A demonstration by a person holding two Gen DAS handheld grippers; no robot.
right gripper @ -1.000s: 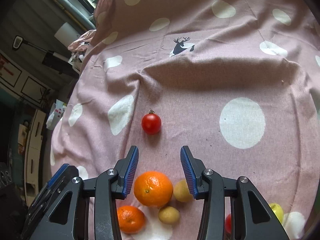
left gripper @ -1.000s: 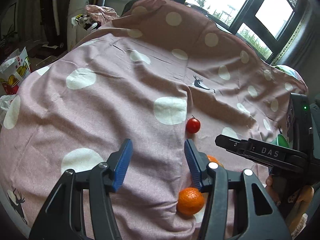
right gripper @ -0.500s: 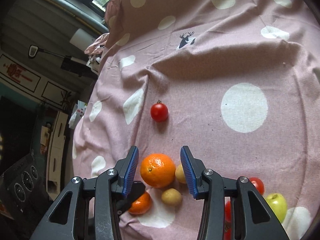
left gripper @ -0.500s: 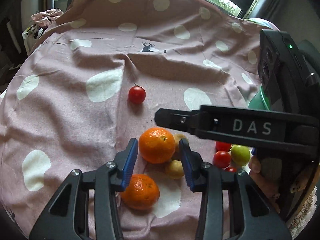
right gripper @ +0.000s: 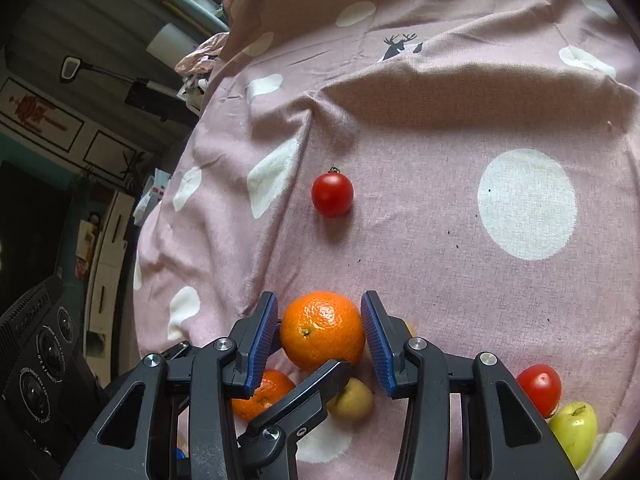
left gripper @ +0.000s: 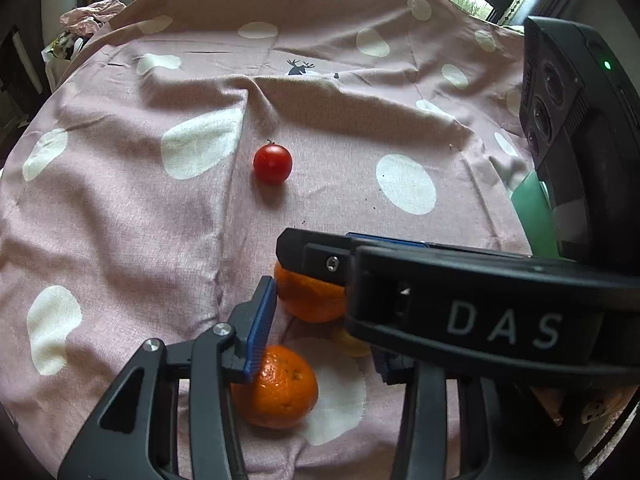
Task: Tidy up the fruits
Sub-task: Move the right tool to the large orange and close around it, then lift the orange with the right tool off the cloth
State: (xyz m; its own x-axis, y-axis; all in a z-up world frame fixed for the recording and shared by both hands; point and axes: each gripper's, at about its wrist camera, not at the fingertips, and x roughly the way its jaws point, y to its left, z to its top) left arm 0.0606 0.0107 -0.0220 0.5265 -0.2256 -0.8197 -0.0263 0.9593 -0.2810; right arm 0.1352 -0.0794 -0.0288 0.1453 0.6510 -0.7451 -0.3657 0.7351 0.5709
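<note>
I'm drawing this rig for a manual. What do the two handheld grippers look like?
Both are matte black plastic frames with silver screws and ribbed blue pads on their fingers. The right gripper bears white "DAS" lettering on its side; behind it, a black camera block shows a green light.
</note>
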